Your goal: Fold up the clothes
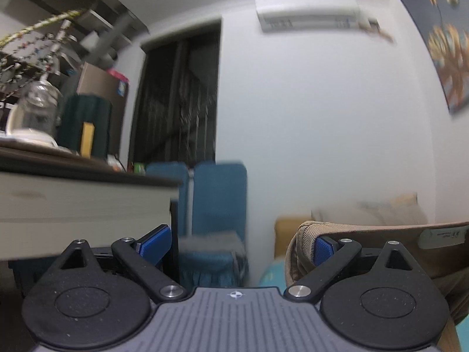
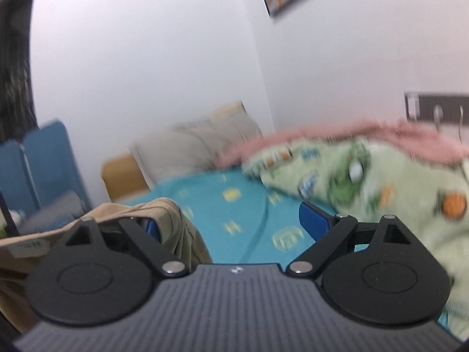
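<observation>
Khaki trousers point(image 1: 381, 234) hang stretched in the air between the two grippers, above the near edge of the bed point(image 2: 234, 205) with its teal sheet. In the left wrist view the garment's ribbed waistband edge drapes over the right finger point(image 1: 324, 250) of the left gripper point(image 1: 239, 248); the other finger point(image 1: 155, 245) stands well apart, with nothing between the two. In the right wrist view the same cloth point(image 2: 164, 214) wraps the left finger of the right gripper point(image 2: 234, 226), while its other finger point(image 2: 315, 224) is bare and far off. Both sets of fingers are spread wide; the cloth appears hooked on one finger of each, not pinched. Whether it is caught elsewhere cannot be told.

Judgement on the step in hand: the garment is being held up and spread before laying. To do this well, keep both grippers level and equally high, hold the waistband taut so the legs hang straight, then lower onto the bare teal sheet, clear of the green printed blanket point(image 2: 366, 182) at far right. Risk noted: a hooked hold may slip if either gripper tilts. Both views are blurred, so finer detail is uncertain.
</observation>
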`<state>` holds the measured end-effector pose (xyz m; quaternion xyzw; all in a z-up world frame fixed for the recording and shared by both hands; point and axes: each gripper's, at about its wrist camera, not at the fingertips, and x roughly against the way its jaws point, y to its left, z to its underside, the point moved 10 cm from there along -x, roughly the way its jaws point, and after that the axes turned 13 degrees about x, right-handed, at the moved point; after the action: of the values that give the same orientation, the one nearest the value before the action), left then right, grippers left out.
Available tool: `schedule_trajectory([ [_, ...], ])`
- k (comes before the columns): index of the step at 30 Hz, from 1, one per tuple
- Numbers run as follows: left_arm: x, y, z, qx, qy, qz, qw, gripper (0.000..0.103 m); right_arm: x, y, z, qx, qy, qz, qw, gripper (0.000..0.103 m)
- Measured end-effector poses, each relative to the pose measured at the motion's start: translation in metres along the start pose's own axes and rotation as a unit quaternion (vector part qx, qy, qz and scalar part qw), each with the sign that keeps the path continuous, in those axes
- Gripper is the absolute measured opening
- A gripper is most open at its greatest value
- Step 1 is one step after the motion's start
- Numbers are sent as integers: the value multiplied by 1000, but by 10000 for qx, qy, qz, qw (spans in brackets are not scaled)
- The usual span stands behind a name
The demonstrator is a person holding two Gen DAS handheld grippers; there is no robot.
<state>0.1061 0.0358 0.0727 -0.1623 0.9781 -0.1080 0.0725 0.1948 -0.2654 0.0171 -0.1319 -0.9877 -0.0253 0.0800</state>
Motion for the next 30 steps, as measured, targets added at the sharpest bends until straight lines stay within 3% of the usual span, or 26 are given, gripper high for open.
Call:
schedule_trajectory([
  [4, 7, -4, -69, 166, -258, 35, 9995, 98, 24, 3, -76, 51, -515, -230, 9984, 92],
  [10, 29, -7, -207, 330, -859, 68, 9957, 98, 84, 9, -189, 370, -1311, -578, 9890, 92],
  [16, 73, -12, -341, 441, -1340, 242, 9897, 98, 175, -4, -285, 655, -1985, -716, 9753, 92],
  [20, 109, -16, -416, 508, -1455, 384, 9873, 98, 238, -17, -333, 718, -2342, -734, 9668, 92],
  [24, 132, -18, -452, 533, -1165, 499, 9905, 98, 276, -29, -352, 775, -2354, -687, 9664, 92],
  [28, 139, -17, -453, 487, -887, 521, 9935, 99, 289, -34, -339, 947, -2266, -636, 9673, 92],
  [30, 121, -18, -439, 452, -619, 538, 9956, 99, 278, -35, -329, 1001, -2098, -617, 9706, 92],
])
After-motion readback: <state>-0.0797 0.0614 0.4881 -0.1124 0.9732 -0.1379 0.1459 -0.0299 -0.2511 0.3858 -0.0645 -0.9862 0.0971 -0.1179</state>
